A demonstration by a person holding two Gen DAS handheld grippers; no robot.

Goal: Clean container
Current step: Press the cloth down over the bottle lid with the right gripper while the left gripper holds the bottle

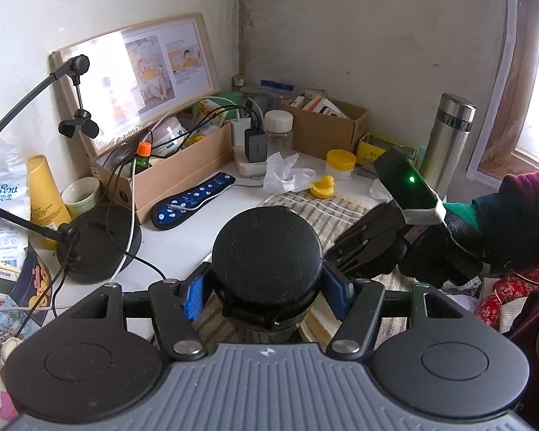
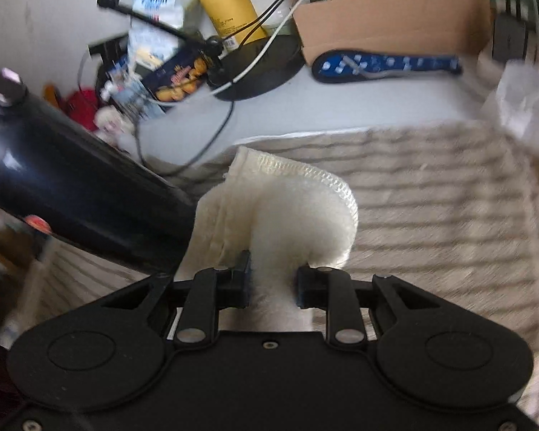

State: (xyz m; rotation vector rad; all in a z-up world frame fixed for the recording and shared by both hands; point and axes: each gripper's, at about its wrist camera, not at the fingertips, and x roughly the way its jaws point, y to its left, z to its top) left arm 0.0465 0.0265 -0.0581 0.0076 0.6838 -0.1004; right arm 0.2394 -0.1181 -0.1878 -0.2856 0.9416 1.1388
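Left wrist view looks down on a black bottle (image 1: 266,269) with a round black lid, standing upright on a striped towel (image 1: 327,208). The left gripper (image 1: 266,296) pinches the bottle just under the lid, its blue pads (image 1: 193,296) pressed against both sides. At 3 o'clock from the bottle, a gloved hand (image 1: 445,251) with a maroon sleeve carries the right gripper (image 1: 363,248), which points toward the bottle's side and lies near it; contact cannot be judged from here.

At 12 o'clock from the bottle sits a yellow duck (image 1: 323,186) on the towel's far edge, with crumpled tissue (image 1: 284,172) just beside it at 11 o'clock. A cardboard box (image 1: 176,176) full of cables lies at 10 o'clock, a blue dotted pad (image 1: 194,201) in front of it. A steel flask (image 1: 445,143) stands at 2 o'clock near the wall.

Right wrist view is blurred. The right gripper (image 2: 273,280) is clamped on a white cloth (image 2: 280,208), which bulges up and forward from between the fingers. The bottle (image 2: 72,179) runs as a dark slanted shape at 9 o'clock from the cloth, its side just beside the cloth's left edge; whether they touch cannot be told. The towel (image 2: 431,197) spreads beneath, and the box (image 2: 391,18) sits at 1 o'clock.
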